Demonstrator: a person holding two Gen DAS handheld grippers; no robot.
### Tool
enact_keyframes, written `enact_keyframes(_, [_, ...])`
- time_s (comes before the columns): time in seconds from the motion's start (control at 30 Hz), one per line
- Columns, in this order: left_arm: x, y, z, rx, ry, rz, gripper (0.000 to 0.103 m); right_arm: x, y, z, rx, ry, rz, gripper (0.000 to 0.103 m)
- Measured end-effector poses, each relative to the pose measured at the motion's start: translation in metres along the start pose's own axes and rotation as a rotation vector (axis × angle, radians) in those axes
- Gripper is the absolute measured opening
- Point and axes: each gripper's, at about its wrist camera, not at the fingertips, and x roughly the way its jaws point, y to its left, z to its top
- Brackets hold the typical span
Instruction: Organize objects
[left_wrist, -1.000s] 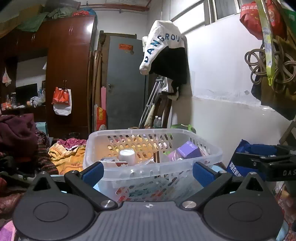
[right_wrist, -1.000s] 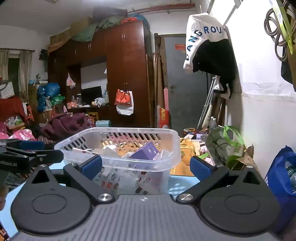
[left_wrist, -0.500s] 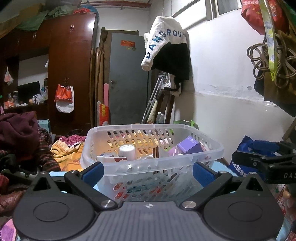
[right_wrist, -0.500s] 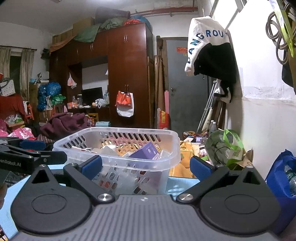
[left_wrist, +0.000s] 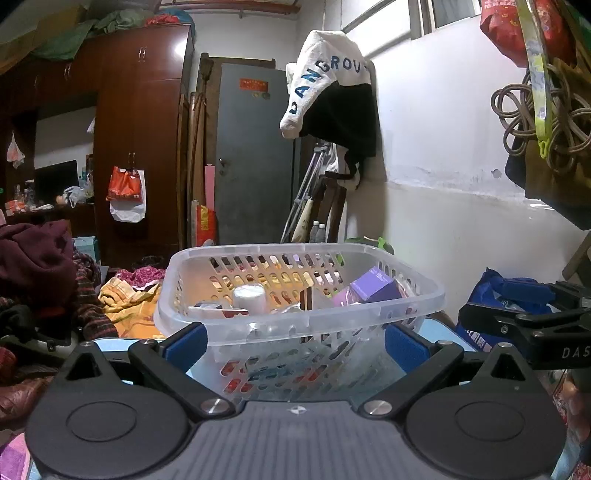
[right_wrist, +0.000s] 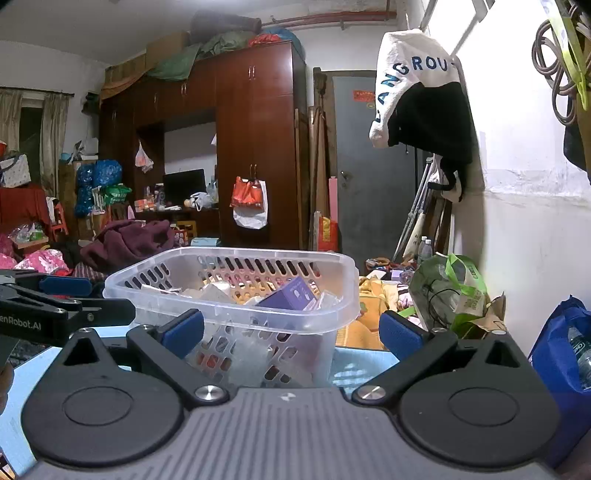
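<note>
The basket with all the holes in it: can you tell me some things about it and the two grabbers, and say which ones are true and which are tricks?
1. The basket is clear plastic. True.
2. The basket is empty. False: it holds a purple box, a white bottle and other items.
3. The left gripper is open and holds nothing. True.
4. The right gripper is clamped on the purple box. False: it is open and holds nothing; the box lies in the basket.
5. A white and black garment hangs on the wall. True.

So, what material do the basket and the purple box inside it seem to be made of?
Basket: translucent, slightly glossy plastic; the contents show through its slotted walls. Purple box: probably matte printed cardboard, judging by its sharp folded edges, though this is not certain.
</note>
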Motion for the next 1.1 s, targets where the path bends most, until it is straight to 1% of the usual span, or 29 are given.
enact_keyframes(1.1, [0.0006, -0.0002, -0.0020, -0.002, 0.003, 0.004, 0.103, -0.0036, 0.0001, -0.0003, -0.004, -0.003, 0.002, 0.103])
